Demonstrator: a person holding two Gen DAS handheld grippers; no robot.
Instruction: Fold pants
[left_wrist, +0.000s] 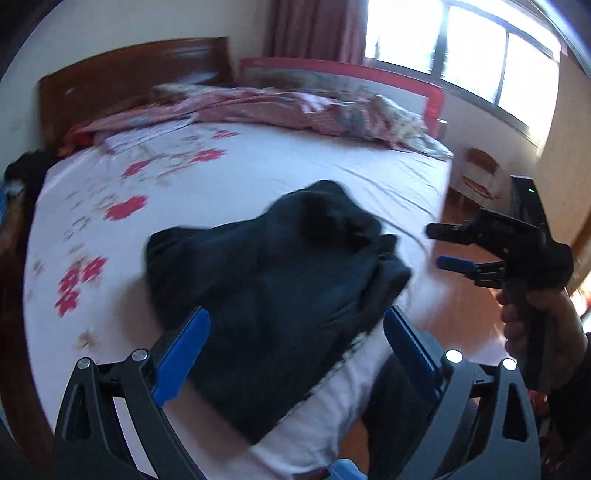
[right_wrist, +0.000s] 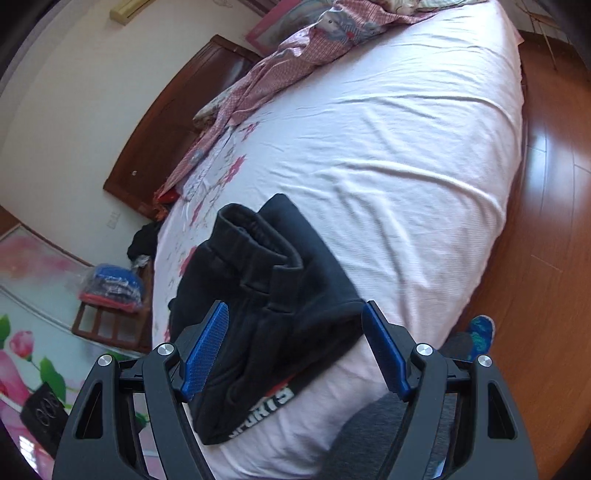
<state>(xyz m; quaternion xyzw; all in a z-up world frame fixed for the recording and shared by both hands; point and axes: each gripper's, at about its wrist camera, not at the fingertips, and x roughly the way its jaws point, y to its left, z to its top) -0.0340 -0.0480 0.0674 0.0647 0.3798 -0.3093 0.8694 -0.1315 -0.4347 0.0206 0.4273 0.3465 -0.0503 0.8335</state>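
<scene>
Dark pants (left_wrist: 273, 280) lie folded in a loose bundle on the bed's near edge, with the waistband (right_wrist: 255, 236) rolled up toward the far side and white lettering (right_wrist: 262, 410) at the near hem. My left gripper (left_wrist: 295, 332) hangs just above the bundle's near end, open, its blue pads (left_wrist: 184, 354) wide apart and off the cloth. My right gripper (right_wrist: 295, 332) is open too, over the same bundle with nothing pinched. In the left wrist view the right gripper (left_wrist: 433, 246) shows to the right of the pants, beyond the mattress edge, gripped by a hand (left_wrist: 535, 321).
The bed (left_wrist: 258, 155) has a pale sheet with red flowers, a crumpled pink quilt (left_wrist: 295, 107) at the far end and a wooden headboard (left_wrist: 129, 74). Wooden floor (right_wrist: 546, 221) runs alongside. A stool with bagged clothes (right_wrist: 110, 284) stands by the bed. A blue slipper (right_wrist: 480, 332) is below.
</scene>
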